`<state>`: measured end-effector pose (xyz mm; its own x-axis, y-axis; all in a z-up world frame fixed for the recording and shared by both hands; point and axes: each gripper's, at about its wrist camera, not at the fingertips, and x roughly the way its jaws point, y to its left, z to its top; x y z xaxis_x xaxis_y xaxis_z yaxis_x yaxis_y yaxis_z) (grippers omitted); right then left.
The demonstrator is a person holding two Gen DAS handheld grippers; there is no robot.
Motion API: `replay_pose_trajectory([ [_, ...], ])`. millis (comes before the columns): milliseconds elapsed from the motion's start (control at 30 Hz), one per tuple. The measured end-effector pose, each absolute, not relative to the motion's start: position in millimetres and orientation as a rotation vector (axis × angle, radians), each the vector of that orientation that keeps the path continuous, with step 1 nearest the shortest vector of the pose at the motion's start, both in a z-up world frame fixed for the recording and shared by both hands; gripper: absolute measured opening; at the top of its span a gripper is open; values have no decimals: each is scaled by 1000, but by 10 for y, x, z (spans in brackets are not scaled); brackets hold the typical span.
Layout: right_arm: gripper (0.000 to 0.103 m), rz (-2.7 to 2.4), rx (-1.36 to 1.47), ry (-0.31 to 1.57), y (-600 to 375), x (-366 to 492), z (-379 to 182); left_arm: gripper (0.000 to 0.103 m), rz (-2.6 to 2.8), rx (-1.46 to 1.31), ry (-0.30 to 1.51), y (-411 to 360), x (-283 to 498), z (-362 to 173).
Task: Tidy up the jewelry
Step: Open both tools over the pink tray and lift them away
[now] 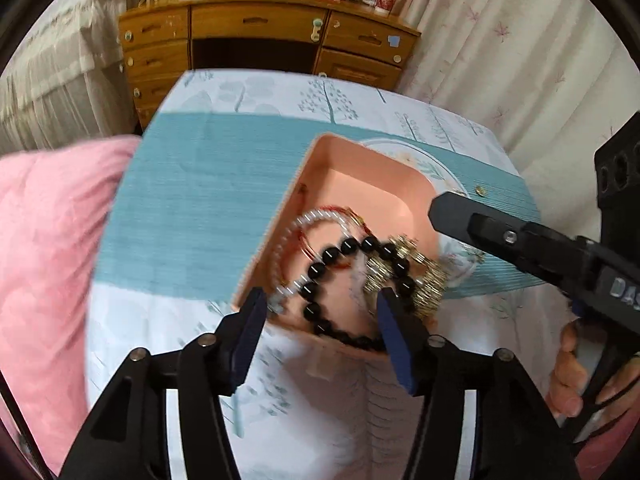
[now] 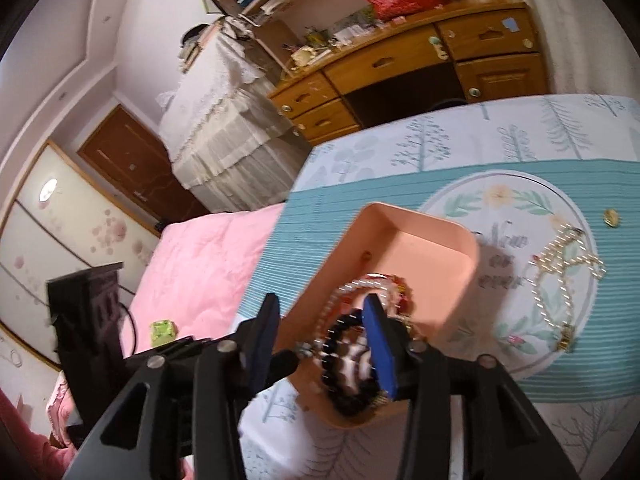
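While both claws hang over the pink tray (image 1: 362, 184), neither pinches anything: the left claw (image 1: 320, 312) is spread wide, w/ its blue pads (image 1: 394, 344) straddling the tray's near edge, one finger just outside the rim and the other over the beads. The right claw (image 2: 324, 344) is spread too, its right finger down inside the tray by the black bead bracelet (image 2: 348, 368), its left finger outside the tray wall; in the left wrist view its black finger (image 1: 472, 224) reaches in from the right side over the tray's far corner. The tray sits on the teal band of the table cloth (image 2: 400, 184), approx. mid-table, and holds the black bead bracelet (image 1: 332, 272), a white pearl strand (image 1: 288, 248), a red cord piece (image 1: 316, 236) and a gold chain cluster (image 1: 416, 276) at its right rim. Outside the tray, toward the table's right edge, a pearl necklace (image 2: 560, 276) lies on the round floral print, w/ a small gold piece (image 2: 611, 217) beyond it. A pink blanket (image 2: 200, 256) lies left of the table; a wooden desk (image 1: 256, 36) stands past its far edge.
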<state>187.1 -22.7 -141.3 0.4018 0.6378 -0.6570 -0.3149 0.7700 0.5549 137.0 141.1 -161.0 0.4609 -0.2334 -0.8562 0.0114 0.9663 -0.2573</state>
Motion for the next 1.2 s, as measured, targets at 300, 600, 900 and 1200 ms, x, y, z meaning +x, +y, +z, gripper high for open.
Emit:
replay_pose_trajectory([
  [300,70,477,312,1016,-615,1751,-1523,74,-294,-232,1090,1106,1112,-1591],
  [600,73,301,84,1060,-932,1790,-1726,77,-365,-212,1107,579,1038,-1654],
  [900,73,331,-262,1032,-980,1842,-1911,66,-355,-180,1098,81,1136,-1805],
  [1200,61,494,-190,1019,-1161,1945,-2004,31,-224,-25,1069,-268,1340,-1982],
])
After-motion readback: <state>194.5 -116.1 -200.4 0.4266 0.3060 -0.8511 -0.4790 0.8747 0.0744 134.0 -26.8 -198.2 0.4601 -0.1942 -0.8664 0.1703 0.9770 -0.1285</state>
